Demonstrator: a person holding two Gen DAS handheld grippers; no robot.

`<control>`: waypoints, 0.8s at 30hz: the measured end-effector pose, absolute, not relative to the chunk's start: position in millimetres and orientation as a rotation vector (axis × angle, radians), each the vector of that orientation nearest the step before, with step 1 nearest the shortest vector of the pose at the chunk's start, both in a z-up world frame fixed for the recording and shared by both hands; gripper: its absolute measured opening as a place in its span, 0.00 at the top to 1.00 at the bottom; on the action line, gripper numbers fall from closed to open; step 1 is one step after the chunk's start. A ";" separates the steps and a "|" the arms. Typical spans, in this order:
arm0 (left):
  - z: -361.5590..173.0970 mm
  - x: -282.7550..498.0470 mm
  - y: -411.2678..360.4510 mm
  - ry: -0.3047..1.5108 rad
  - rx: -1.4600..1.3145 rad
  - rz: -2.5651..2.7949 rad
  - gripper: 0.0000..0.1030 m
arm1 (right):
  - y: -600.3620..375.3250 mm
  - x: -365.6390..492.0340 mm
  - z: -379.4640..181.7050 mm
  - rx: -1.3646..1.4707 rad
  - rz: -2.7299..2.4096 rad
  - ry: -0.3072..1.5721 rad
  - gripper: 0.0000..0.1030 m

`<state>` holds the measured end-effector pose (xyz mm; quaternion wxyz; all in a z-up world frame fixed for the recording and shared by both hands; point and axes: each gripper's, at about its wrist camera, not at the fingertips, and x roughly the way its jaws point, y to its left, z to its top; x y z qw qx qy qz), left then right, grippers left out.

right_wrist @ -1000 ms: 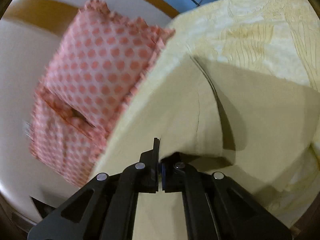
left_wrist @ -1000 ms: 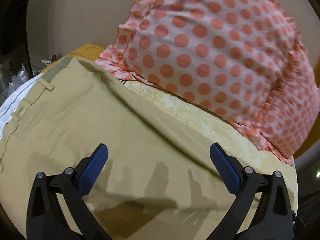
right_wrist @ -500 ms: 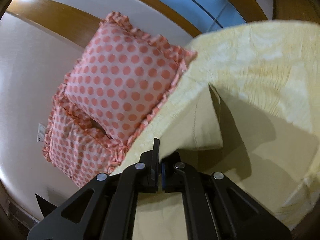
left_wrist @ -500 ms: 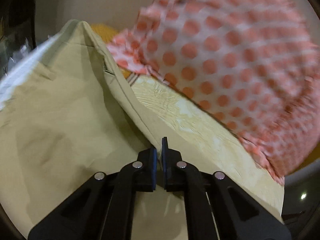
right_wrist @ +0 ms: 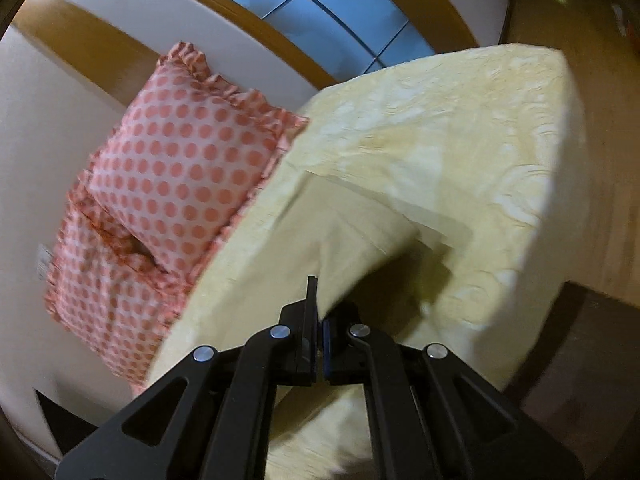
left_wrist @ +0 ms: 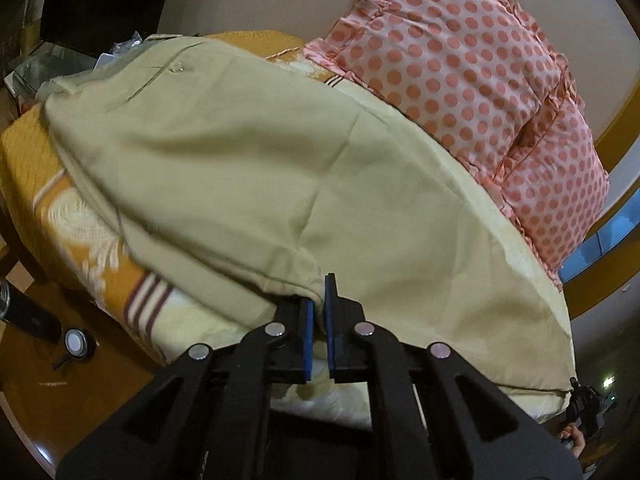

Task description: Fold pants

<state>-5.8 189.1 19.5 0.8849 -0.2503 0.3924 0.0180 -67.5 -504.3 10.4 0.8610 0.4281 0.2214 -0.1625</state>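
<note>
In the left wrist view, the left gripper has its blue-padded jaws pressed together on a fold of the pants, pinching the cloth right at the fingertips. From that pinch the khaki fabric spreads forward and to both sides, draped over the bed, whose orange and cream patterned cover shows to the left of and below the gripper. Far ahead on the left, the waist end of the pants with a pocket seam lies near the far edge of the bed. To the lower left of the gripper a small round object sits on the wooden floor. Ahead and to the right, past the edge of the pants, two pink polka-dot pillows lean against the wall. At the far right edge the tip of the other gripper shows at the corner of the cloth.

In the right wrist view, the right gripper is likewise clamped on the pants, with a hem end rising from between its closed jaws. The cloth lies just ahead over the pale yellow bed cover, which stretches on to the right. Ahead on the left are the dotted pillows, and beyond them a window with a wooden frame.
</note>
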 end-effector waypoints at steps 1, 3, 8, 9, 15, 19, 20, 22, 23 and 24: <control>20.3 -9.5 186.1 0.802 -0.501 0.042 0.89 | -504.2 -73.0 11.9 0.888 -0.360 0.463 0.93; 25.7 -18.4 180.9 0.758 -0.456 0.059 0.77 | -505.3 -85.3 15.6 0.862 -0.423 0.437 0.77; 32.9 -25.5 174.6 0.702 -0.401 0.064 0.40 | -512.1 -93.7 3.9 0.850 -0.501 0.425 0.63; 32.7 -26.7 175.2 0.696 -0.402 0.060 0.39 | -509.6 -94.2 2.3 0.834 -0.505 0.400 0.63; 30.8 -38.4 188.3 0.647 -0.445 0.079 0.33 | -479.7 -75.8 1.9 0.640 -0.482 0.385 0.61; 32.5 -42.2 197.9 0.609 -0.448 0.112 0.28 | -449.7 -60.0 -2.8 0.448 -0.445 0.369 0.62; 32.5 -42.3 200.6 0.602 -0.451 0.121 0.27 | -442.4 -57.1 -3.4 0.385 -0.453 0.368 0.66; 31.6 -41.0 205.8 0.598 -0.456 0.133 0.24 | -438.4 -50.5 -3.0 0.345 -0.435 0.377 0.89; 31.0 -40.6 208.1 0.597 -0.459 0.138 0.23 | -440.8 -48.8 -1.0 0.366 -0.422 0.380 0.92; 29.9 -40.4 211.3 0.596 -0.465 0.142 0.23 | -445.0 -45.7 3.8 0.407 -0.399 0.380 0.93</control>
